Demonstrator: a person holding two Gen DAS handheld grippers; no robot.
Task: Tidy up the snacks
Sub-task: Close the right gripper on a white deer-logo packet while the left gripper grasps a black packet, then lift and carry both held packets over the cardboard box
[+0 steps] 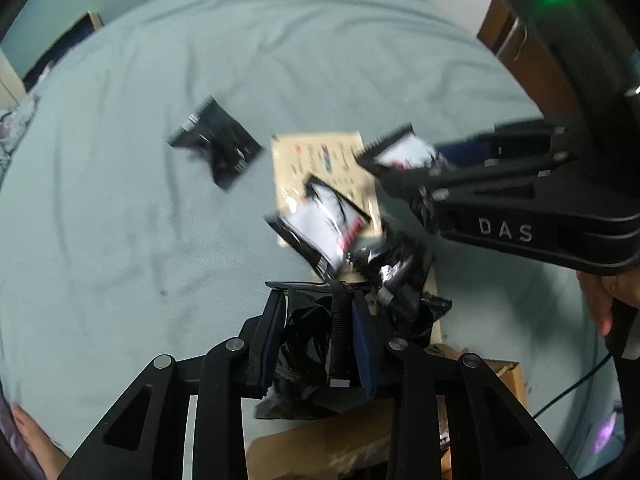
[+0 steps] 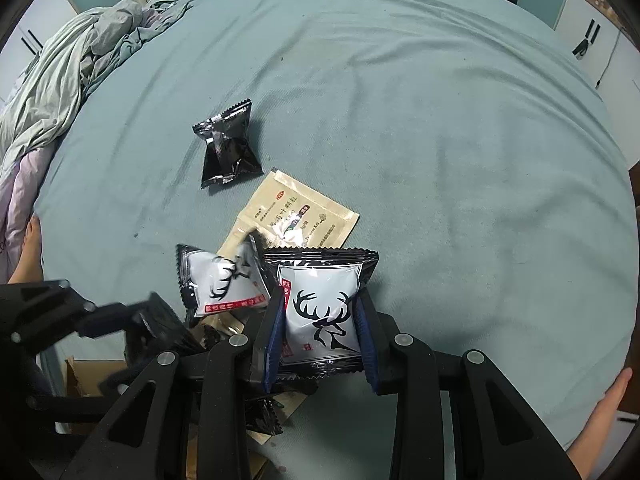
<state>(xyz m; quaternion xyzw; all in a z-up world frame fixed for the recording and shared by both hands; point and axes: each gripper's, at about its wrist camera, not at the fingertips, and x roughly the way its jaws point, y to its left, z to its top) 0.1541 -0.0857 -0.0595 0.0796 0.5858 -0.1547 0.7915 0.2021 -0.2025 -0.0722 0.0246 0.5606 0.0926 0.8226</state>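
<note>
My left gripper [image 1: 320, 300] is shut on a black snack packet [image 1: 308, 344], held over a cardboard box [image 1: 320, 444]. My right gripper [image 2: 320, 304] is shut on a white deer-print snack packet [image 2: 320, 308]; this packet also shows in the left wrist view [image 1: 404, 152], at the tips of the right gripper [image 1: 400, 168]. A second deer-print packet [image 2: 224, 284] lies half on a beige sachet [image 2: 292, 220]; both show in the left wrist view, the packet [image 1: 324, 224] and the sachet [image 1: 316, 160]. A black packet [image 2: 226, 144] lies further out on the bed, seen also in the left wrist view [image 1: 218, 140].
Everything lies on a teal bedsheet [image 2: 440, 140]. A crumpled blanket [image 2: 68, 72] is piled at the far left. The cardboard box [image 2: 92, 376] sits at the near edge with black packets [image 1: 400, 280] by it. A bare foot [image 2: 28, 252] rests at left.
</note>
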